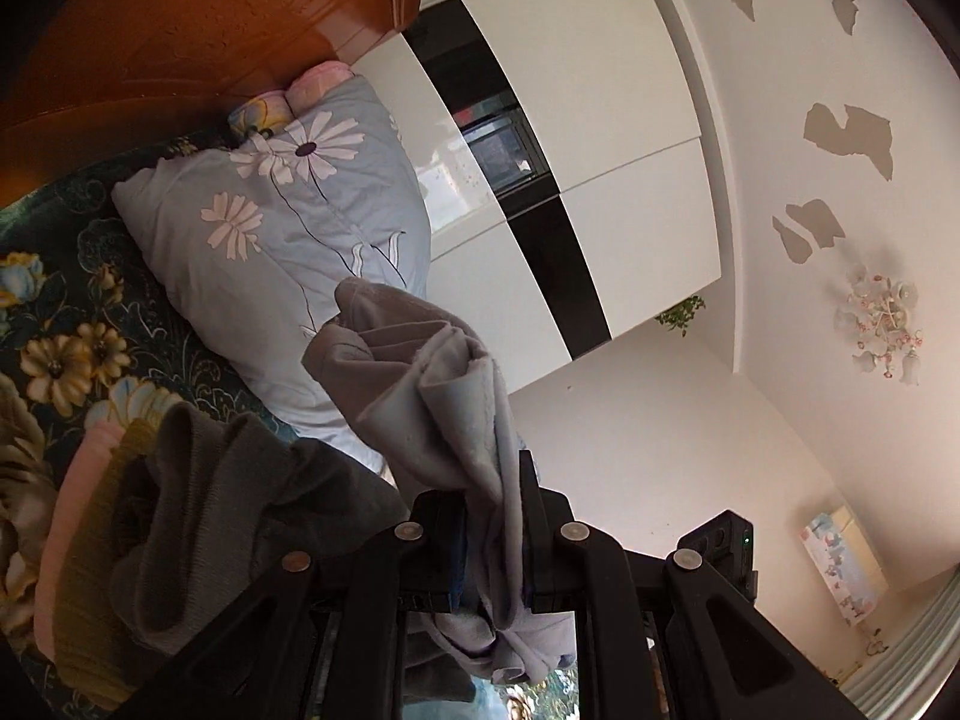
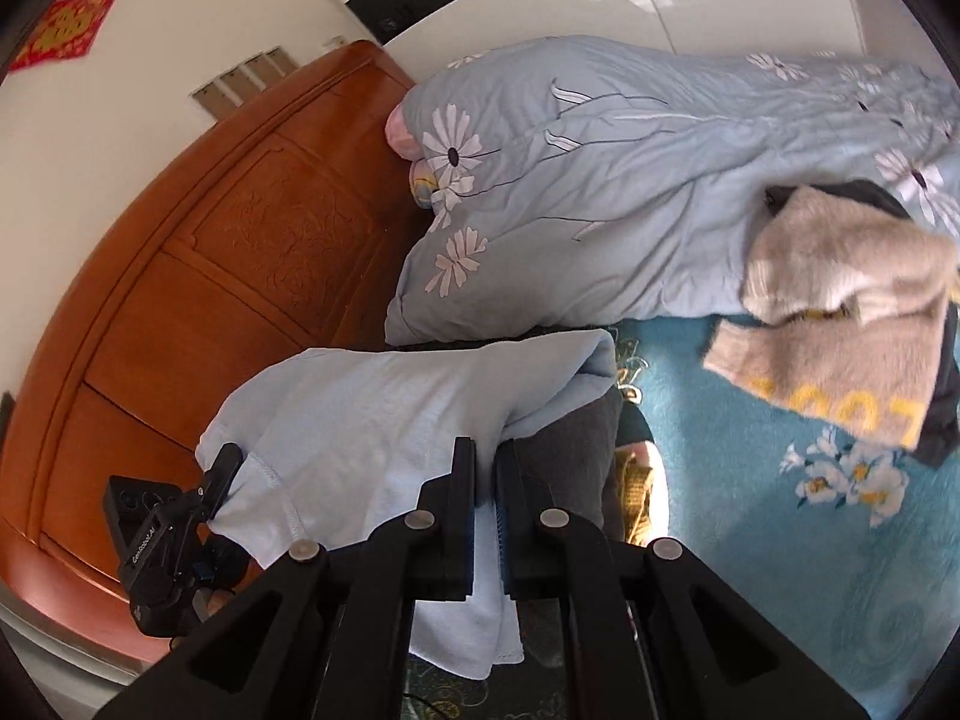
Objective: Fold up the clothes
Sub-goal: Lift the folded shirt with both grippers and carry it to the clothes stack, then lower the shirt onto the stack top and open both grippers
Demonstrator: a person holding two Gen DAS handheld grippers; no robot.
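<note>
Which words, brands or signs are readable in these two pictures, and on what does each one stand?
"GenRobot.AI": white print on the left gripper, seen from the right wrist.
Yellow letters on the beige garment: cut off and upside down, not readable.
Gold character on the red wall decoration: too blurred to read.
Left wrist view: no text.

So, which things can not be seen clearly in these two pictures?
- Light blue garment: what kind it is; right wrist view shows it bunched, its lower end behind the right gripper.
- Same garment in left wrist view: crumpled in the left gripper, its tail cut off by the bottom edge.
- Beige sweater: yellow lettering partly folded under, unreadable.
- Dark grey knit: shape lost in the pile.
</note>
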